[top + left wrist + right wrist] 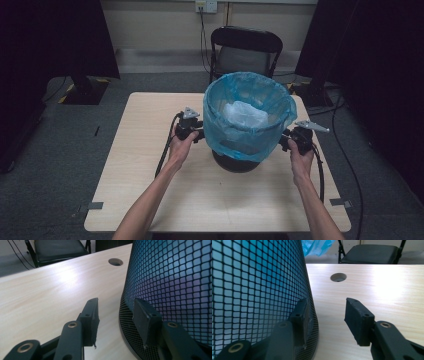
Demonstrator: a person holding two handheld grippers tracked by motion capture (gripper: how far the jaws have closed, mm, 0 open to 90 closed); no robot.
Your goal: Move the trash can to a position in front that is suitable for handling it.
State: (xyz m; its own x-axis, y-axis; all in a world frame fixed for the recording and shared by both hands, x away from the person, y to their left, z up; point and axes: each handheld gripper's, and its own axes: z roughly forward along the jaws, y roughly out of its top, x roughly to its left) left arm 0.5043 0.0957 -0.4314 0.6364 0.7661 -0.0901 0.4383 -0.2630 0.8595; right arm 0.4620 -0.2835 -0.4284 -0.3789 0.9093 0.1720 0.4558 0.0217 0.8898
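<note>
Unlabelled table (150, 165), lined mesh bin (248, 122)

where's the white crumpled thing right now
In the high view, the white crumpled bag lies inside the blue liner of the mesh bin mid-table, between both grippers.

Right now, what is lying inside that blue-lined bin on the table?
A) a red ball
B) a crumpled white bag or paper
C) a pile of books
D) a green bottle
B: in the high view a crumpled white lump lies inside the blue liner of the mesh bin.
</note>
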